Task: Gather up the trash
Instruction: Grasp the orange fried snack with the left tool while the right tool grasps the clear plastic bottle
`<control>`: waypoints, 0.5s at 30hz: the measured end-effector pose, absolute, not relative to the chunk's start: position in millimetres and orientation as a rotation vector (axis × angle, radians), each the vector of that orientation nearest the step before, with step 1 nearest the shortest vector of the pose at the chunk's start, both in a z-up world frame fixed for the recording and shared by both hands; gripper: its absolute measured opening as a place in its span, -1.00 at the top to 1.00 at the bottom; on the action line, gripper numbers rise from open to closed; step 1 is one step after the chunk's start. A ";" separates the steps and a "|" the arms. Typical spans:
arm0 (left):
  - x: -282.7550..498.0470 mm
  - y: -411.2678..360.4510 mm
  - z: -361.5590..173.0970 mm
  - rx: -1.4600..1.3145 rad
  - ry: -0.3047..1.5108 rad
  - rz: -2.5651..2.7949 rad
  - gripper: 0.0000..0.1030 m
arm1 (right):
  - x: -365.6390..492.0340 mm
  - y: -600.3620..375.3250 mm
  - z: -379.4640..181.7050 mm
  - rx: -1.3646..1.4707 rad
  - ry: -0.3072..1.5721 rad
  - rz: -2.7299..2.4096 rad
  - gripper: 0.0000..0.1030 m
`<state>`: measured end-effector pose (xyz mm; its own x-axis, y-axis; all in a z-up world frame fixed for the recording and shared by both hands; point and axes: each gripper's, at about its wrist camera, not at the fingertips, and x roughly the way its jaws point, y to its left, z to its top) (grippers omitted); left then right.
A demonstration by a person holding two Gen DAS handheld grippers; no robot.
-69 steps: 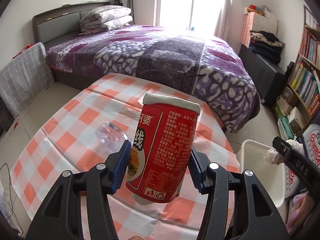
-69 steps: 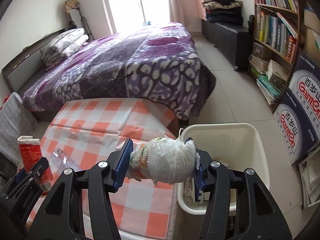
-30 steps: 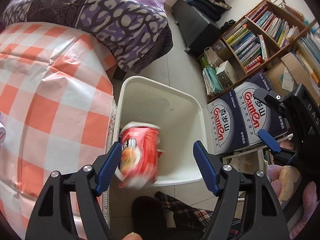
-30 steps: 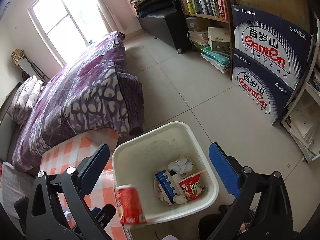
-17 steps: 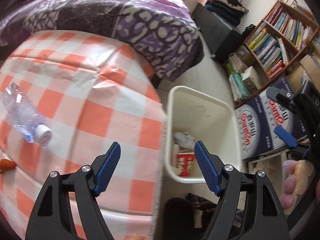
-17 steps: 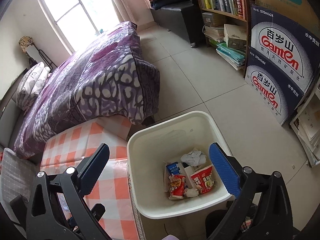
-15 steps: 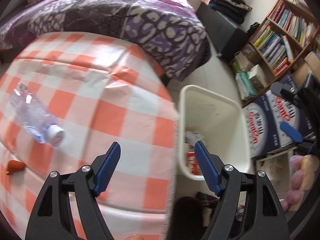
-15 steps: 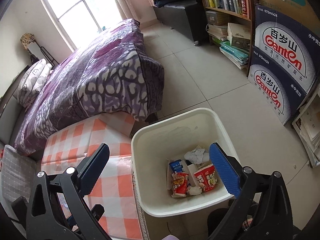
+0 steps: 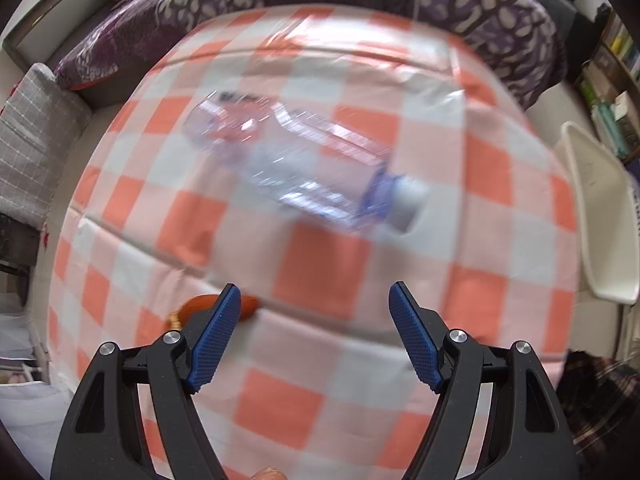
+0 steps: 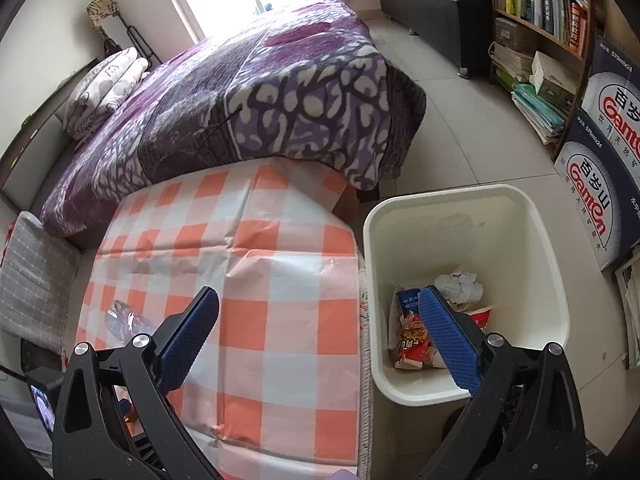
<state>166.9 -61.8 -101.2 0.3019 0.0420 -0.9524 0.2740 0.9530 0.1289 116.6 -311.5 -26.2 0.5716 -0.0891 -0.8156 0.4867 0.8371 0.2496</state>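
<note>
Trash bin (image 10: 532,232) beside the counter (image 10: 280,280) shows its wrappers only to the right wrist view; the left sees a blurred clear bottle (image 9: 296,164) lying on the checks. Both claws (left (image 9: 314,338), right (image 10: 318,336)) gape empty. Boxes (image 10: 608,168) read "Ganten".

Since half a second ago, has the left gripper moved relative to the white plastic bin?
Yes. The left gripper has swung away from the white plastic bin, now at the frame's right edge, toward the clear plastic bottle on the checked tablecloth.
</note>
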 end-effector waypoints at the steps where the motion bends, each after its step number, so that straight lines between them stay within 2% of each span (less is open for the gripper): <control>1: 168.4 -54.5 -105.1 0.305 1.278 -0.156 -0.45 | 118.8 -307.5 -27.9 0.480 0.913 -0.348 -0.86; 9: 170.2 -14.0 -131.2 0.424 1.348 -0.186 -0.45 | 142.2 -264.3 -45.3 0.412 0.983 -0.278 -0.86; 15: 176.0 11.1 -134.7 0.338 1.353 -0.220 -0.45 | 156.3 -234.6 -51.4 0.359 0.994 -0.208 -0.86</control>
<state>176.0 11.1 -134.7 0.2064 0.0397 -0.9777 0.3471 0.9312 0.1111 156.3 -234.6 -51.4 0.5326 -0.0080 -0.8464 0.3317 0.9219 0.2000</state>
